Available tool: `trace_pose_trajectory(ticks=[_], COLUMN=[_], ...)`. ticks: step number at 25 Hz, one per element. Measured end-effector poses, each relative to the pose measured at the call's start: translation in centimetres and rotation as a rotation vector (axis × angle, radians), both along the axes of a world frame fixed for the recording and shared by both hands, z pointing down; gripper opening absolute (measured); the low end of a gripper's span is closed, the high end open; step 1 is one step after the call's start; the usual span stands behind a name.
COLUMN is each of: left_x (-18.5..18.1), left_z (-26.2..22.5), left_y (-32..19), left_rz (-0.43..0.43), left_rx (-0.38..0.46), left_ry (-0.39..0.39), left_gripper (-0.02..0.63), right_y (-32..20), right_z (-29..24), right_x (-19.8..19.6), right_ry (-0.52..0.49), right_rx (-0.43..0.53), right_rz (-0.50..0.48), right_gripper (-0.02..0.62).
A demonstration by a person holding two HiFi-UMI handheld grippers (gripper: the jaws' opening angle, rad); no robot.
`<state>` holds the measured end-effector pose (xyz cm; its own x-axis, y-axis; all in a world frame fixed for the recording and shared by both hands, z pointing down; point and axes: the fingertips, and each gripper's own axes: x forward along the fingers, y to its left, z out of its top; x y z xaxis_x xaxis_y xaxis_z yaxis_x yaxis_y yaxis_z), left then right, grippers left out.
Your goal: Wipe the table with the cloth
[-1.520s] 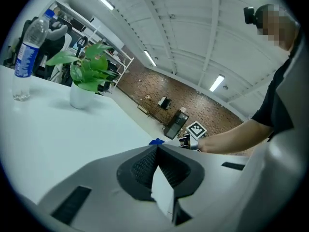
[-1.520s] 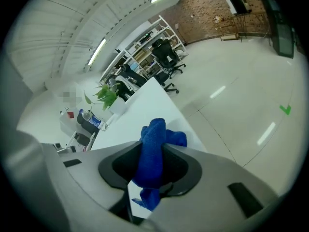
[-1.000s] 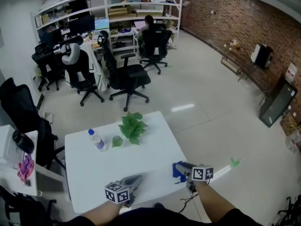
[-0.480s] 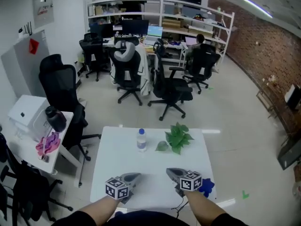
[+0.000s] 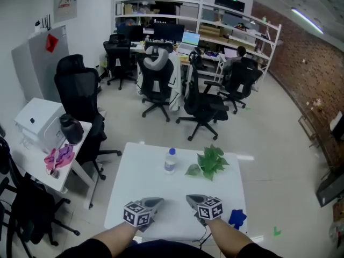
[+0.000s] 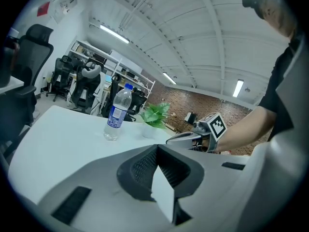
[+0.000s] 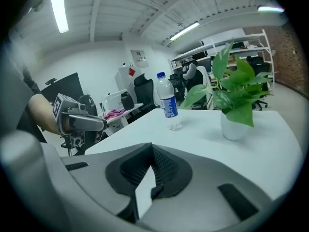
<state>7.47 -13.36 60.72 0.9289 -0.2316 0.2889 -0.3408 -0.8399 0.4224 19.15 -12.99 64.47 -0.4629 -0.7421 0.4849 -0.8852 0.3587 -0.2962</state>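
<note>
Currently your left gripper (image 5: 156,201) and right gripper (image 5: 190,199) sit side by side at the table's (image 5: 134,171) near edge, both clenched on nothing and aimed at 12 o'clock. The blue cloth (image 5: 236,217) lies bunched at the near right corner, about 4 o'clock from your right gripper and apart from it, so wiping likely awaits a grasp. The bottle (image 5: 170,160) and plant (image 5: 210,162) stand toward 12 and 1 o'clock, leaving the near half bare.
</note>
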Motion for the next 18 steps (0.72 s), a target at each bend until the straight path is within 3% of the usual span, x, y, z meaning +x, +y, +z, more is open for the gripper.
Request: trace_pose_trajectory(ticks=[18], left_x=[1.7], left_z=[0.4], left_y=[0.7], left_rz=[0.008], left_rx=[-0.017], left_ry=[-0.003], left_gripper=[-0.005], right_y=[1.7], right_z=[0.0], right_x=[2.1], right_ry=[0.05], right_rx=[-0.008], right_rz=[-0.014], right_gripper=[0.008])
